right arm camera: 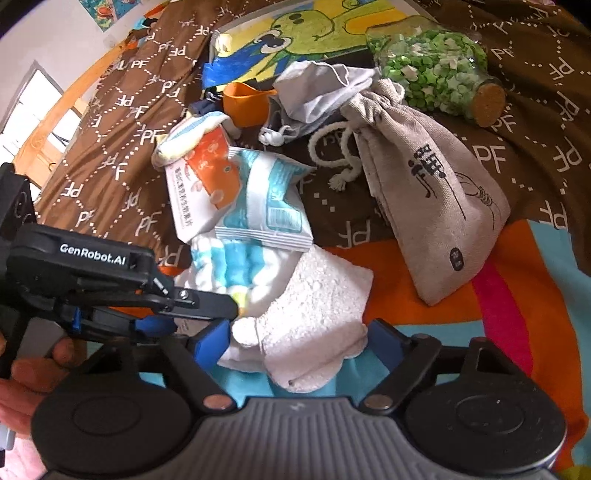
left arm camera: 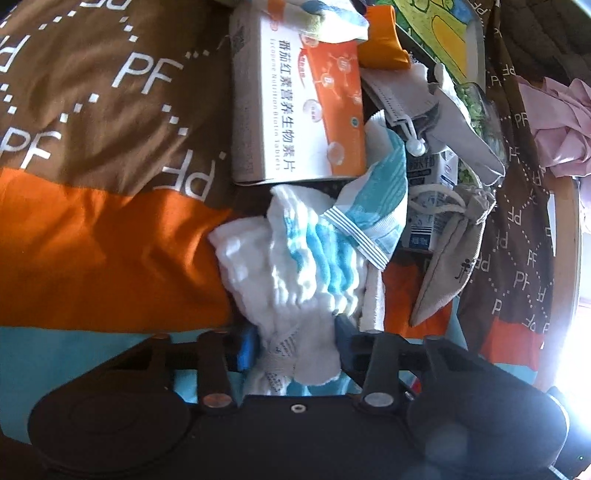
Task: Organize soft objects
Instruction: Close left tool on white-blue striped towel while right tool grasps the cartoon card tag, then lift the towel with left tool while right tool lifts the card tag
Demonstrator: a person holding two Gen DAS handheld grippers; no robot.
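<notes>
White-and-blue gauze cloth (left arm camera: 295, 258) pinched in left gripper (left arm camera: 295, 343), lying on bedspread (left arm camera: 110, 251) below tablet box (left arm camera: 303, 110) | right gripper (right arm camera: 299, 343) closed around white towel (right arm camera: 317, 314) | risk: lifting cloth drags snack packet (right arm camera: 266, 206) resting on it | cork-stoppered jar (right arm camera: 432, 66) holds green paper stars; linen drawstring bag (right arm camera: 436, 199) contents hidden

A brown bedspread (right arm camera: 122, 110) printed "PF" covered the bed, its wooden frame (right arm camera: 48, 129) beside a white wall (right arm camera: 44, 33); daylight glared through a window (right arm camera: 33, 107).
</notes>
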